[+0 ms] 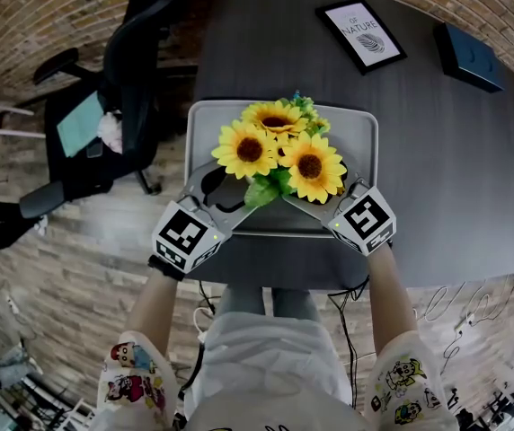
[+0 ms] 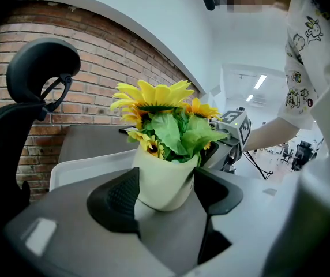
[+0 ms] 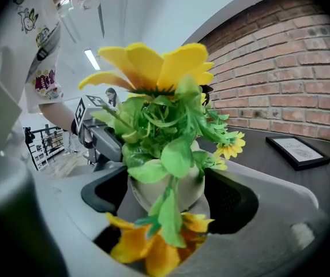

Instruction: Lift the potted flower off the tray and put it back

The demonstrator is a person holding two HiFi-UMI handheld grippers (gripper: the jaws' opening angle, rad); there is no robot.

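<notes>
Bearing the tray (image 1: pixel 365 133), dark table (image 1: pixel 437 196) stands by brick wall (image 1: pixel 59 7), seemingly.

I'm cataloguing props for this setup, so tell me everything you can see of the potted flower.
The potted flower is an artificial-looking sunflower bunch: yellow petals, dark centres, green leaves, in a pale, rounded pot. It stands upright over the grey tray on the dark table. The left hand-held gripper looks closed on the pot; the pads of the right hand-held gripper flank it, contact unclear. One bloom droops in front of the right jaws.
</notes>
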